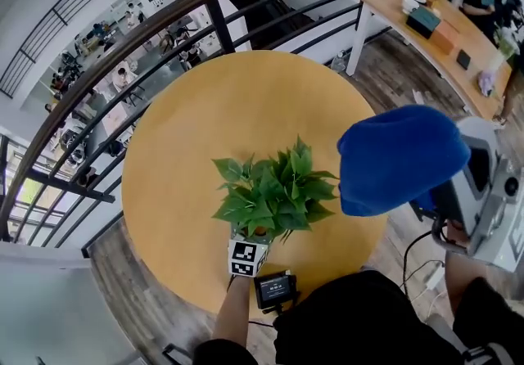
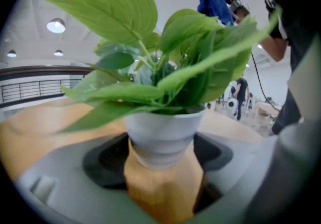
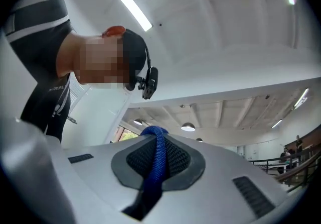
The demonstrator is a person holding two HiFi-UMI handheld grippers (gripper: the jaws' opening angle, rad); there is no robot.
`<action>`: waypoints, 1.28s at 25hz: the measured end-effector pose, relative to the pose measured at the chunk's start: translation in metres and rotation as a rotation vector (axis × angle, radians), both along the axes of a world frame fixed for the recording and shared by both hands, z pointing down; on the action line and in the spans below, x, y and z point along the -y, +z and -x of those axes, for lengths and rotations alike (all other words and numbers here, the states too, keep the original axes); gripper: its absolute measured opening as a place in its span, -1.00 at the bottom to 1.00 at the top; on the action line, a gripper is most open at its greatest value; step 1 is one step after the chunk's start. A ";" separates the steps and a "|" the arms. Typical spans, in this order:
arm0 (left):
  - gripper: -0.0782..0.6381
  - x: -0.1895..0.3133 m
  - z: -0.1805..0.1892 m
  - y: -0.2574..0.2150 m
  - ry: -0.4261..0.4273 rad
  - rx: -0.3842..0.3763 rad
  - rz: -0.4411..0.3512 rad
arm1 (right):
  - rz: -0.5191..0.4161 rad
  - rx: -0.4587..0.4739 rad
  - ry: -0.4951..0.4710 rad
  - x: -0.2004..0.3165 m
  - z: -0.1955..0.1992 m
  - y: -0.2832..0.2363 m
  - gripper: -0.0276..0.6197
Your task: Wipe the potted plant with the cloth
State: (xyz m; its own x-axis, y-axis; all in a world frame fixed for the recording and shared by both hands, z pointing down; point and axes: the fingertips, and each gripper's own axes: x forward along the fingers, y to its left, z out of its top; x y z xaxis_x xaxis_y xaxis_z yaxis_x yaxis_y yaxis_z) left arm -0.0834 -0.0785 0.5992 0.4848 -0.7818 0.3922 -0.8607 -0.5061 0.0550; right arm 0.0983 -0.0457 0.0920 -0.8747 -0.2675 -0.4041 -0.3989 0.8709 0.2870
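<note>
The potted plant (image 1: 274, 191), green leaves in a small white pot (image 2: 161, 140), stands near the front edge of the round wooden table (image 1: 205, 126). My left gripper (image 1: 252, 242) reaches in from the front, its jaws closed on the pot's sides (image 2: 160, 150). My right gripper (image 1: 446, 200) is raised off the table's right side, shut on a blue cloth (image 1: 397, 159) that bulges over it. In the right gripper view the blue cloth (image 3: 156, 160) runs pinched between the jaws (image 3: 155, 168), which point up toward the ceiling and the person's head.
A dark curved railing (image 1: 205, 3) runs behind the table, with a lower floor beyond it. A long wooden desk (image 1: 434, 36) with boxes stands at the back right. A cable (image 1: 413, 249) hangs by the person's body.
</note>
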 end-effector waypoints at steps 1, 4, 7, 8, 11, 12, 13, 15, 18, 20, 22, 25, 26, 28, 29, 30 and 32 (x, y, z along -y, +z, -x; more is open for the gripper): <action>0.31 -0.001 0.000 0.000 -0.001 0.001 -0.001 | 0.004 -0.031 -0.010 0.005 0.015 0.005 -0.83; 0.31 0.000 0.000 -0.001 0.002 0.001 -0.001 | 0.045 -0.180 -0.004 0.028 0.055 0.041 -0.83; 0.31 0.000 0.000 0.000 0.005 0.001 0.001 | 0.144 -0.408 0.059 0.062 0.065 0.124 -0.83; 0.31 0.000 0.000 0.000 0.004 0.001 0.001 | 0.197 -0.496 0.079 0.071 0.064 0.157 -0.83; 0.31 -0.001 0.000 -0.001 0.002 0.002 0.003 | 0.347 -0.678 0.104 0.075 0.059 0.236 -0.83; 0.31 -0.001 0.001 -0.001 0.001 0.004 0.002 | 0.392 -0.692 0.098 0.074 0.061 0.251 -0.83; 0.31 0.000 0.001 -0.001 0.000 0.004 0.000 | 0.434 -0.699 0.084 0.073 0.063 0.262 -0.74; 0.31 0.001 0.001 -0.001 -0.002 0.000 -0.004 | 0.493 -0.728 0.057 0.073 0.072 0.281 -0.19; 0.31 0.000 0.001 0.000 -0.002 0.000 -0.001 | 0.475 -0.796 0.117 0.084 0.083 0.303 -0.03; 0.31 -0.001 0.000 0.000 -0.001 0.001 0.000 | 0.492 -0.796 0.170 0.094 0.086 0.307 -0.08; 0.31 -0.001 0.002 0.002 0.000 0.005 -0.001 | 0.492 -0.784 0.205 0.101 0.087 0.302 -0.53; 0.31 -0.001 0.001 0.001 0.000 0.001 -0.005 | 0.436 -0.727 0.175 0.096 0.090 0.277 -0.65; 0.31 0.000 0.001 0.001 0.000 0.002 -0.004 | 0.435 -0.680 0.153 0.092 0.089 0.262 -0.66; 0.31 0.000 0.000 0.002 0.001 0.005 0.000 | 0.435 -0.591 0.120 0.086 0.087 0.231 -0.66; 0.31 -0.001 0.000 0.002 0.000 0.006 0.003 | 0.425 -0.552 0.112 0.085 0.085 0.215 -0.66; 0.31 -0.001 0.001 0.002 0.000 0.008 0.005 | 0.413 -0.511 0.108 0.083 0.082 0.199 -0.67; 0.31 -0.001 0.001 0.002 -0.001 0.010 0.007 | 0.397 -0.417 0.098 0.081 0.075 0.164 -0.67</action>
State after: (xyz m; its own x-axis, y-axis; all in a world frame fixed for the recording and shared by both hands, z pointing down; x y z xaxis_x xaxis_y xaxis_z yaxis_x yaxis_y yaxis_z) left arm -0.0849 -0.0777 0.6017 0.4803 -0.7795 0.4021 -0.8616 -0.5052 0.0498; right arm 0.0232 -0.1271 0.2559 -0.9019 -0.4158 0.1171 -0.4064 0.9086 0.0964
